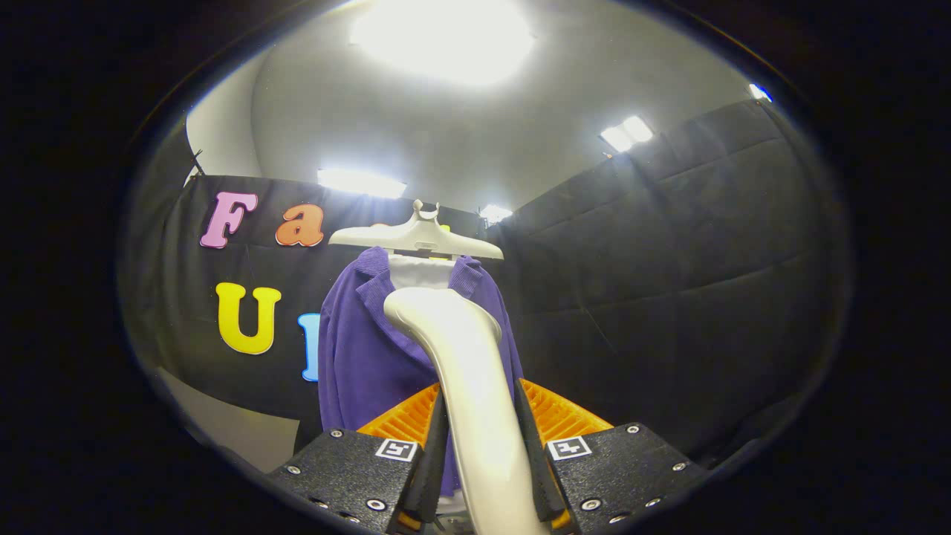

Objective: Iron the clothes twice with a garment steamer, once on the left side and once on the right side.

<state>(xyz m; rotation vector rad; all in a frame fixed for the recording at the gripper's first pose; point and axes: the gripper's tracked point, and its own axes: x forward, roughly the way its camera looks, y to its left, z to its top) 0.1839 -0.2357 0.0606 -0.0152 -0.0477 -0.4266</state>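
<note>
Black booth walls surround a purple jacket (364, 349) on a white hanger (416, 239); fingers (481, 446) clamp the steamer (468, 371), which hides the jacket's middle.

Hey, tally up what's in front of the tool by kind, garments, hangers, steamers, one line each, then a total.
Garments: 1, purple jacket on the hanger, beyond the fingers.
Hangers: 1, white hanger.
Steamers: 1, white garment steamer, gripped between the fingers of the tool.
Total: 3

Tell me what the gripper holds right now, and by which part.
The gripper is shut on the white plastic garment steamer, both fingers pressing its handle below the curved head.
</note>
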